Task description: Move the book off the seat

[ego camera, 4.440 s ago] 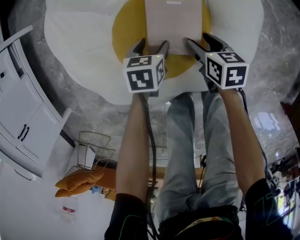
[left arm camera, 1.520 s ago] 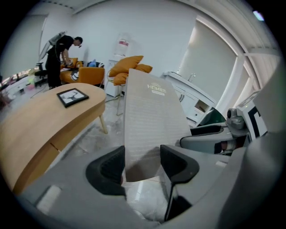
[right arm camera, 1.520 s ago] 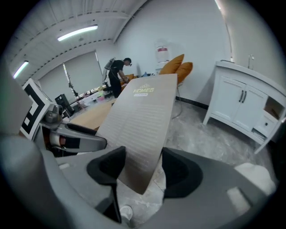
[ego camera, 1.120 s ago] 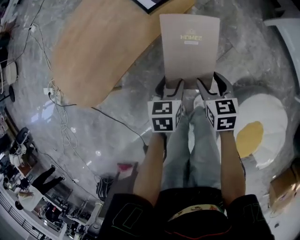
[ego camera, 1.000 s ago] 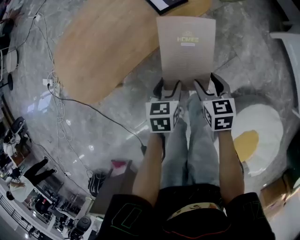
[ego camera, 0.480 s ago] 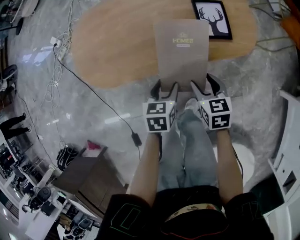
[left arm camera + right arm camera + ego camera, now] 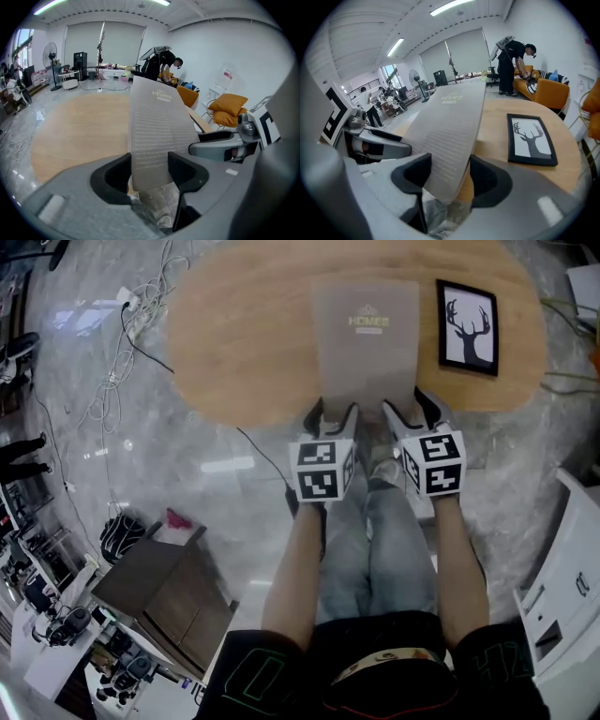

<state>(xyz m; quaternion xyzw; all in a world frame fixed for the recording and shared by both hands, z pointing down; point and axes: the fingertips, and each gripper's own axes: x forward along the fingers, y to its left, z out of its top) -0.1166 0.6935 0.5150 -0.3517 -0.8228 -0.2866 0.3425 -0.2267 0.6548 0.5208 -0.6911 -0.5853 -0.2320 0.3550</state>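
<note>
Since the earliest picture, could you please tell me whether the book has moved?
Yes. Then it lay over the egg-shaped cushion; now the book is held out over the wooden table, left of the deer picture.

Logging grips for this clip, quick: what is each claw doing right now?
Left claw: closed on the near edge of the book.
Right claw: closed on that same edge of the book, beside the left one.
</note>
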